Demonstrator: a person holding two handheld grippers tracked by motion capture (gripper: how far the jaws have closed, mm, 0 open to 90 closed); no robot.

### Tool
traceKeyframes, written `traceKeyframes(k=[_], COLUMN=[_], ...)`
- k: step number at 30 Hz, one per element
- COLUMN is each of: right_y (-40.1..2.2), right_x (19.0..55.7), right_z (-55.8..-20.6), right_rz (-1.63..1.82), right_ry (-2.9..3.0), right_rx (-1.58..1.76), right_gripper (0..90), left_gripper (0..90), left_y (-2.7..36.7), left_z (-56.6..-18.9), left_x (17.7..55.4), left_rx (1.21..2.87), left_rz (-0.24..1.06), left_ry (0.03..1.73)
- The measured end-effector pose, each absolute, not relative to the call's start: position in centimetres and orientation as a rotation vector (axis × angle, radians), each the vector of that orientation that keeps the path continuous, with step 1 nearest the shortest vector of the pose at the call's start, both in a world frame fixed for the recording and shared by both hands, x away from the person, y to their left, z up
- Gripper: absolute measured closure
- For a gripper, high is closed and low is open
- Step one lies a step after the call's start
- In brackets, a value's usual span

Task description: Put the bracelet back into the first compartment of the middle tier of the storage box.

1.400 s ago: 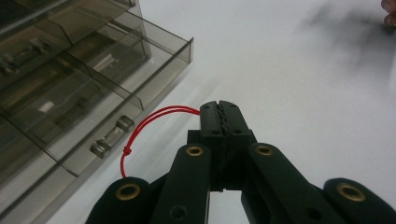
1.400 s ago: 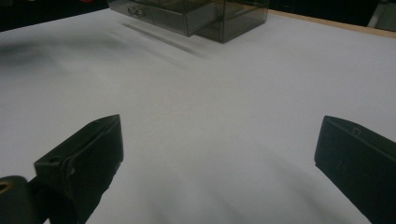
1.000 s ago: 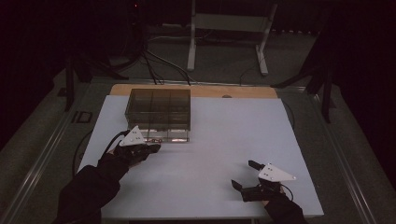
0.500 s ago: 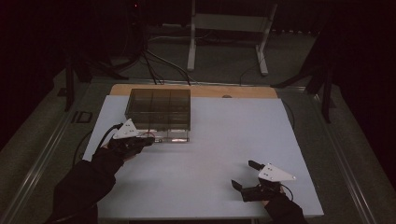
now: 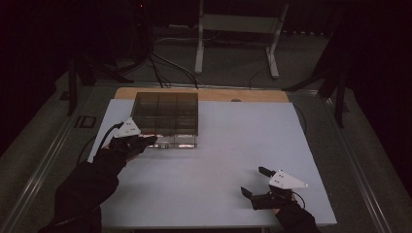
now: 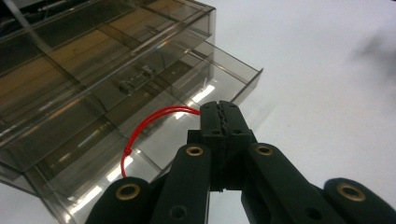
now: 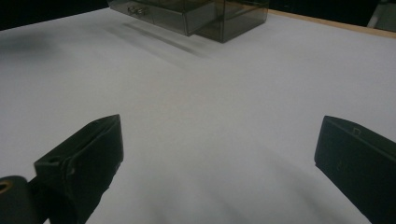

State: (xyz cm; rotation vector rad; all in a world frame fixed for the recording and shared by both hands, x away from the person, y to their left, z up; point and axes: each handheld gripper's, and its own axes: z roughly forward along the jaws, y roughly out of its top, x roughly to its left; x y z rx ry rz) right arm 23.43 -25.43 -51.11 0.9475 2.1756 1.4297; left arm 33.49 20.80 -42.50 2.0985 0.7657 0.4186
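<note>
The left gripper (image 5: 145, 141) sits at the front left corner of the smoky clear drawer box (image 5: 165, 111), and its fingers (image 6: 219, 122) are clamped tight together on a thin red string (image 6: 148, 122). In the left gripper view that string loops away from the closed tips and back down toward the drawer (image 6: 187, 100), which stands pulled out a little from the box front, its near corner jutting over the white counter (image 5: 218, 160). A small metal handle (image 6: 135, 81) shows on a drawer front behind the clear wall.

The box itself stands toward the far left part of the counter, close to the wooden strip (image 5: 243, 94) along the far edge, divided into compartments under its tinted top.

Over to the right gripper (image 5: 256, 183), near the counter's front edge and toward its right corner, well apart from the box. Its fingers (image 7: 84, 158) are spread wide with nothing between them but bare white surface. From the right gripper view the box (image 7: 224, 14) sits far off at the top, one drawer visibly proud of the front.
</note>
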Motion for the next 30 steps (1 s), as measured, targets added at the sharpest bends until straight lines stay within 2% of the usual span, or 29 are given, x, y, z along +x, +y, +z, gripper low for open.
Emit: traceKeyframes(k=[30], right_y=[-25.5], right_x=[23.4], right_z=[-51.1], right_rz=[1.433], right_ry=[2.175], right_rx=[0.948], right_gripper=[1.3], left_gripper=[90.0], left_y=[22.7], left_z=[-43.3], left_x=[36.3], left_rx=[2.021], left_rz=[0.427], left_ry=[0.879])
